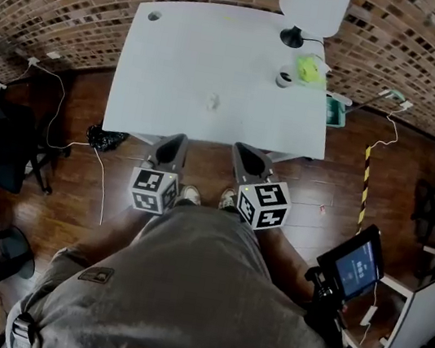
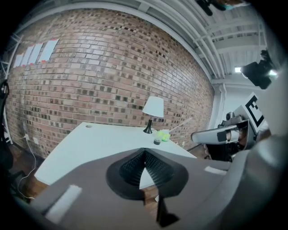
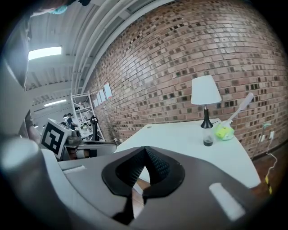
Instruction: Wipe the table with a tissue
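Observation:
The white table (image 1: 178, 63) stands in front of me against a brick wall. Near its middle lies a small pale crumpled thing (image 1: 211, 100), possibly the tissue; it is too small to be sure. My left gripper (image 1: 177, 141) and right gripper (image 1: 247, 153) hang side by side at the table's near edge, short of that thing. In the left gripper view the left gripper (image 2: 145, 152) has its ribbed pads pressed together with nothing between them. The right gripper (image 3: 145, 150) is shut and empty too.
At the table's far right stand a white lamp (image 1: 312, 3), a small bottle with a dark bottom (image 1: 285, 78) and a lime-green object (image 1: 308, 68). A teal box (image 1: 335, 111) hangs off the right edge. Cables and yellow-black tape (image 1: 364, 185) lie on the wooden floor.

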